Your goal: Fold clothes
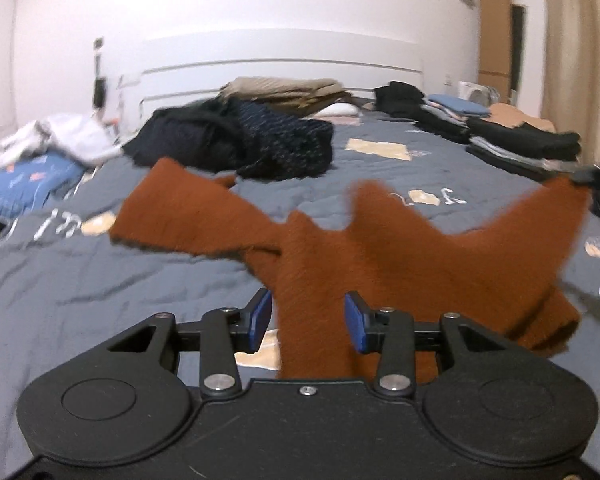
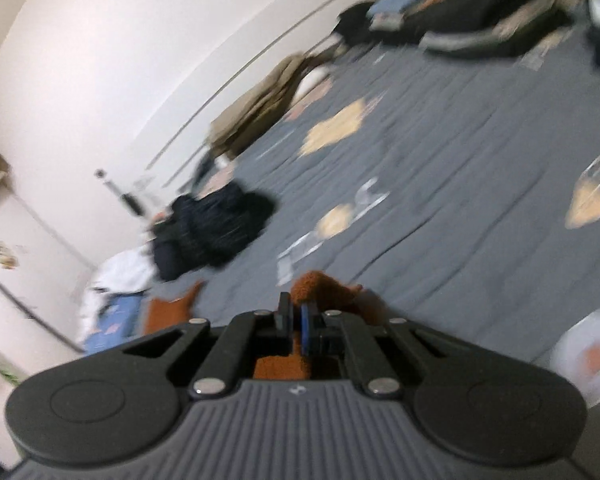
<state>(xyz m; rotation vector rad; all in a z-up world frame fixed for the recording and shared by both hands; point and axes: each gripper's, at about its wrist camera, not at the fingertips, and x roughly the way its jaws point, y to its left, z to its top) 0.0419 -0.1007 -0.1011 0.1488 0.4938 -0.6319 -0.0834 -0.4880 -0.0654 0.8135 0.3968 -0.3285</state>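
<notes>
A rust-brown fuzzy sweater (image 1: 364, 248) hangs blurred above the grey bed cover (image 1: 100, 280), one sleeve flung out to the left. My left gripper (image 1: 308, 318) stands open, its blue pads (image 1: 260, 316) wide apart, and a hanging fold of the sweater passes between them. At the far right, the right gripper (image 1: 588, 176) holds up a corner of the sweater. In the right wrist view the right gripper (image 2: 296, 320) is shut on a bunch of the brown sweater (image 2: 324, 288), with more of it showing below the fingers.
A dark heap of clothes (image 1: 240, 140) lies mid-bed with beige items (image 1: 284, 88) behind it. Folded stacks (image 1: 520, 140) line the right side. White clothes and a blue pillow (image 1: 24, 184) sit at the left. The white headboard (image 1: 280, 64) closes the back.
</notes>
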